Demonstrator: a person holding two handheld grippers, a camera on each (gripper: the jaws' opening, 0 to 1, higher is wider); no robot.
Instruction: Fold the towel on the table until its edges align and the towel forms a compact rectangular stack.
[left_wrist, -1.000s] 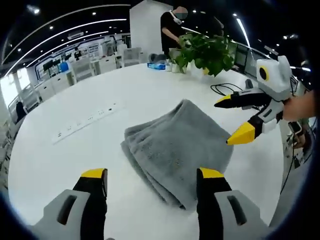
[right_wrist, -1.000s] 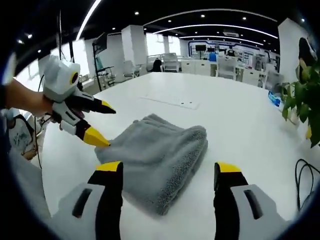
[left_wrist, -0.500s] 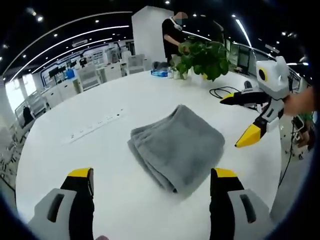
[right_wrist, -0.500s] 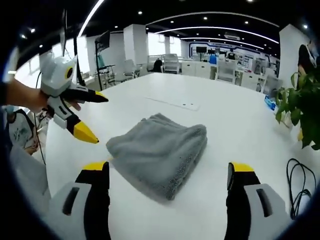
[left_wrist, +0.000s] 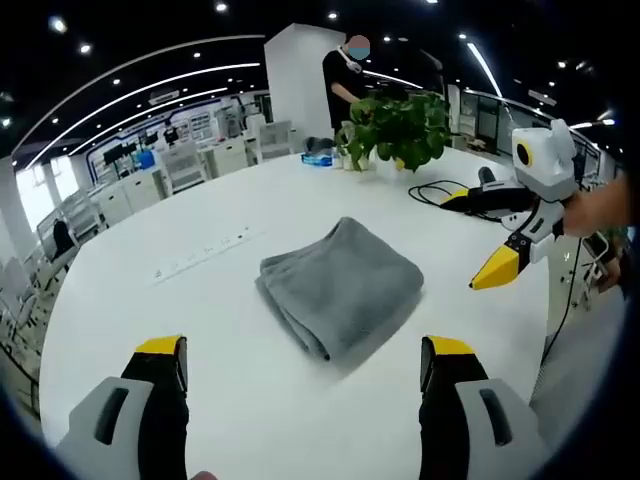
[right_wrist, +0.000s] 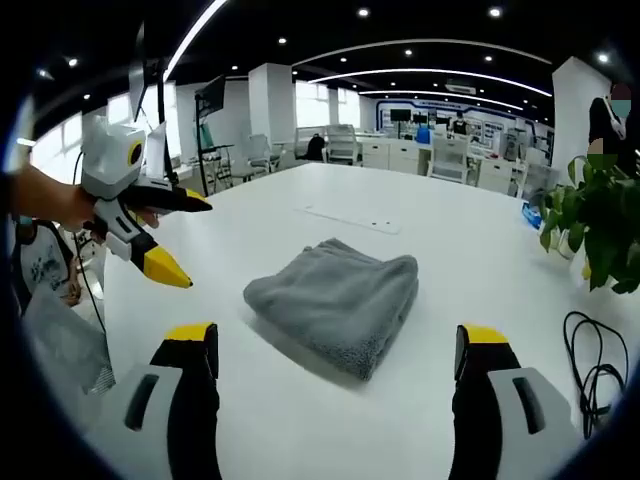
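The grey towel (left_wrist: 340, 287) lies folded in a compact stack ahead of the left gripper (left_wrist: 305, 362) and right gripper (right_wrist: 335, 352), both spread and empty; best now to check edge alignment, nudging only stray corners

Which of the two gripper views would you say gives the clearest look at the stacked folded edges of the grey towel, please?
The left gripper view: the towel turns its layered edges toward the camera along its left and near sides. The right gripper view shows the towel mostly as a smooth top with a rounded fold, the layers less distinct.
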